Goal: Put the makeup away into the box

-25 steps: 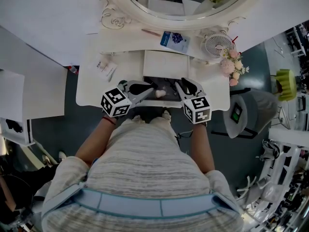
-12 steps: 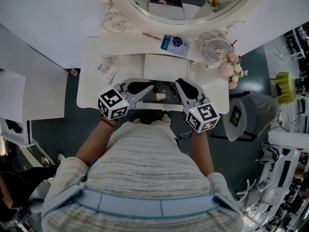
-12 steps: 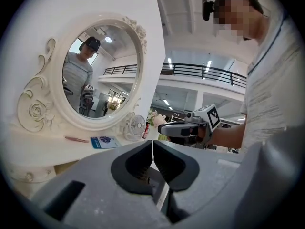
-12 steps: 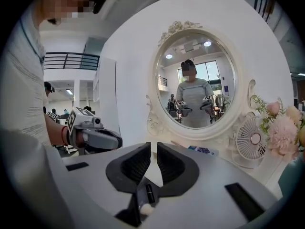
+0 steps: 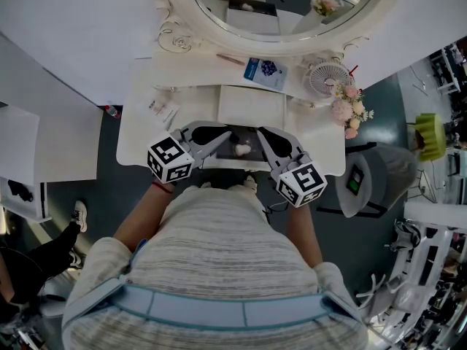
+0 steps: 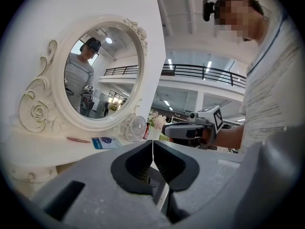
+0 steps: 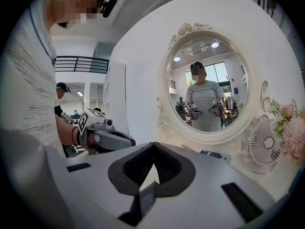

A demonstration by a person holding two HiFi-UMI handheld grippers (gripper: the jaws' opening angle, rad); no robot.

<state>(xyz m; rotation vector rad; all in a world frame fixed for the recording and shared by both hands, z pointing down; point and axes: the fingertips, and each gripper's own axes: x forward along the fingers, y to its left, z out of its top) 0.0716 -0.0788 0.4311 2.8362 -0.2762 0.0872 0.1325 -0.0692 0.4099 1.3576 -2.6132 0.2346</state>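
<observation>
Right tongs [image 7: 153,149] have just snapped closed on nothing; left tongs [image 6: 152,147] clenched, empty too. Pink makeup piece [image 5: 242,149] lies in the box [image 5: 246,133], looks stowed.

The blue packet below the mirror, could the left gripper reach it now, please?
Probably yes: the blue packet lies uncovered, nothing stands between it and the left gripper, though its shut jaws must open first.

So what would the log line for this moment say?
left gripper: shut, empty | right gripper: just closed, empty | both held over open dark drawer | pale pink round item lies in drawer
</observation>
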